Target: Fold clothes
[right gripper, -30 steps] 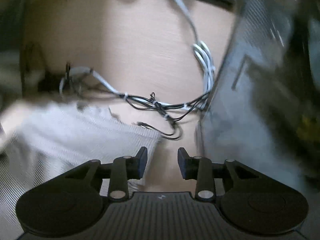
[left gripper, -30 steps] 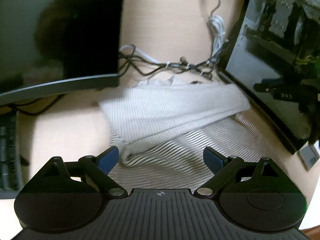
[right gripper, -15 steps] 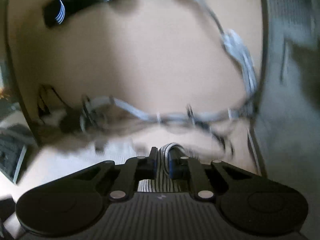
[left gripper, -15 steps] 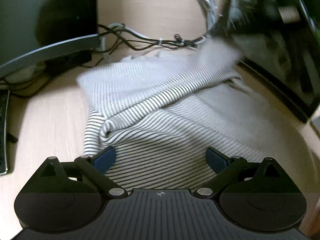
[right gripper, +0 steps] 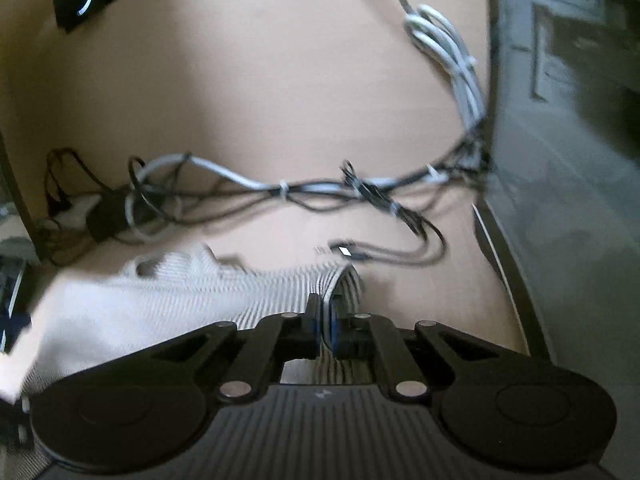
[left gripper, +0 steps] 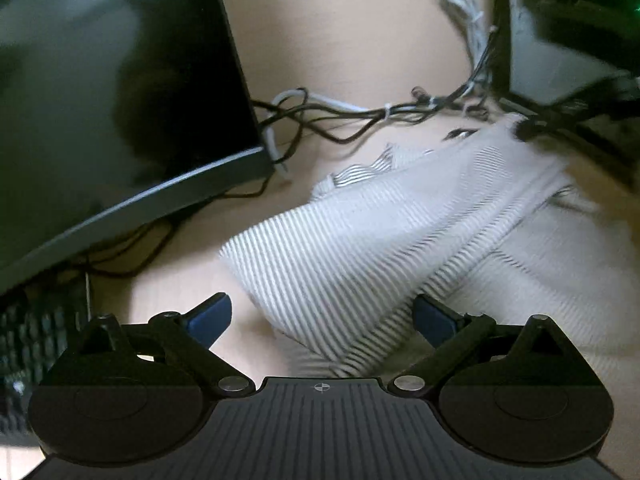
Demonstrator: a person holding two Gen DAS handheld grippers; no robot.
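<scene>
The striped top (left gripper: 400, 240) lies on the desk (right gripper: 260, 92), its folded band running near-left to far-right. The right gripper (right gripper: 327, 326) pinches the far-right corner; the left gripper (left gripper: 322, 316), jaws spread, straddles the near-left end, touching nothing.

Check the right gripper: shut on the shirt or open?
Shut on it: right gripper pads pinch a fold of the striped shirt.
</scene>
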